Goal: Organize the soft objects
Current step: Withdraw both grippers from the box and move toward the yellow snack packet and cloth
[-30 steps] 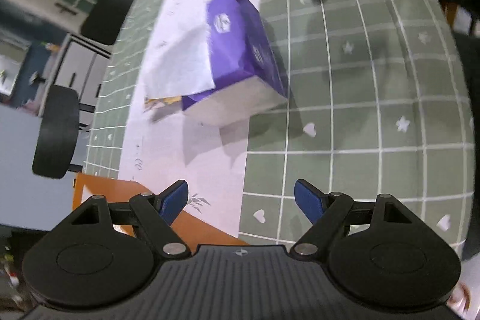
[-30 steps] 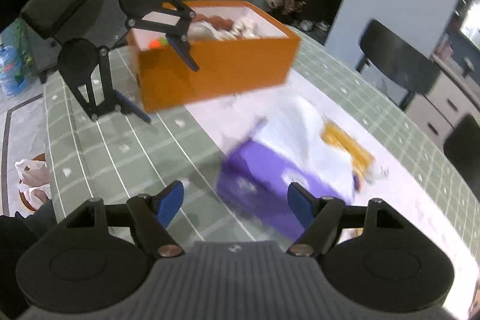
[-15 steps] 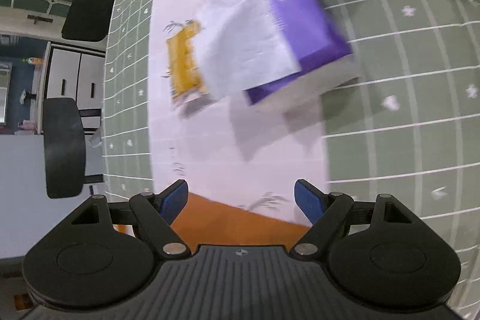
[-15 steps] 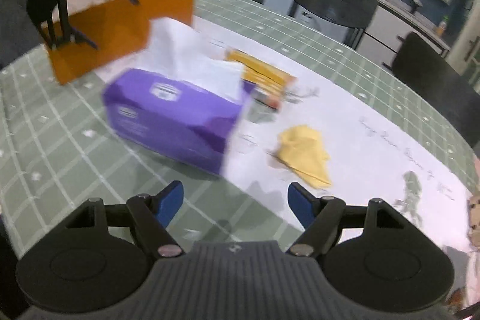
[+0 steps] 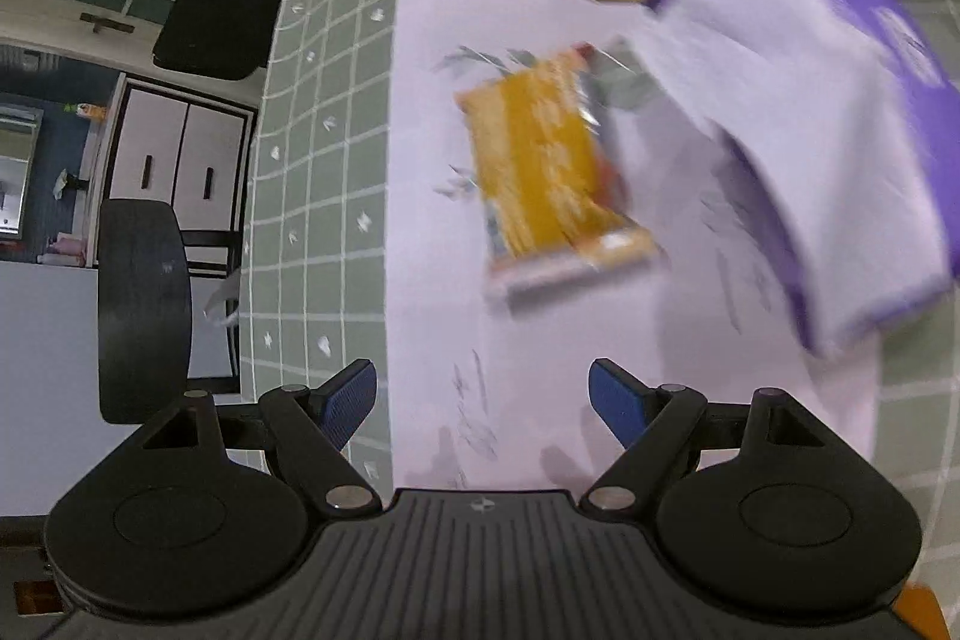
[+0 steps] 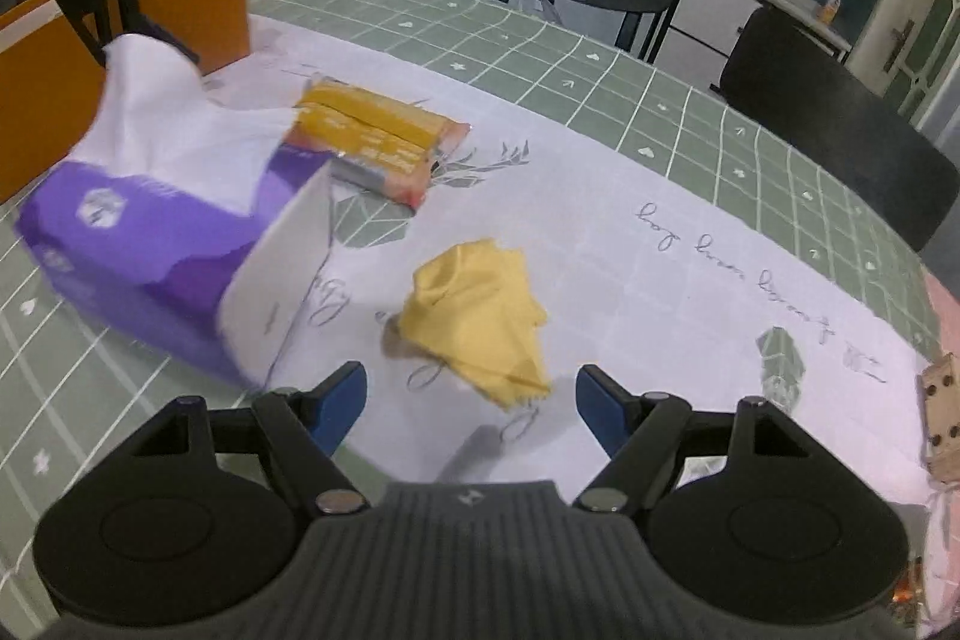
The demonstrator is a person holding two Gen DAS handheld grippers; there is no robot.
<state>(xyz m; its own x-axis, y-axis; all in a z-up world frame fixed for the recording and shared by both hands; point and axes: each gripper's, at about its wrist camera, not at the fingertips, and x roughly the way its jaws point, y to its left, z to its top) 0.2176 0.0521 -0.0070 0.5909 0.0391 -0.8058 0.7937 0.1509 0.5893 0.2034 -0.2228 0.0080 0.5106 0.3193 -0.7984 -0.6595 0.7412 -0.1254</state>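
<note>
the crumpled yellow cloth (image 6: 477, 313) lies on the white runner (image 6: 630, 232) near the middle of the surface (image 6: 540, 46), just beside the purple tissue box (image 6: 156, 244) and near a yellow packet (image 6: 372, 139). right gripper (image 6: 471, 400) hangs released above the cloth; left gripper (image 5: 483, 400) released too, empty.

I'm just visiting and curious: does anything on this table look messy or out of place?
Yes. The yellow cloth lies crumpled on the white runner, and the purple tissue pack sits askew with a tissue billowing out. Both grippers are empty.
</note>
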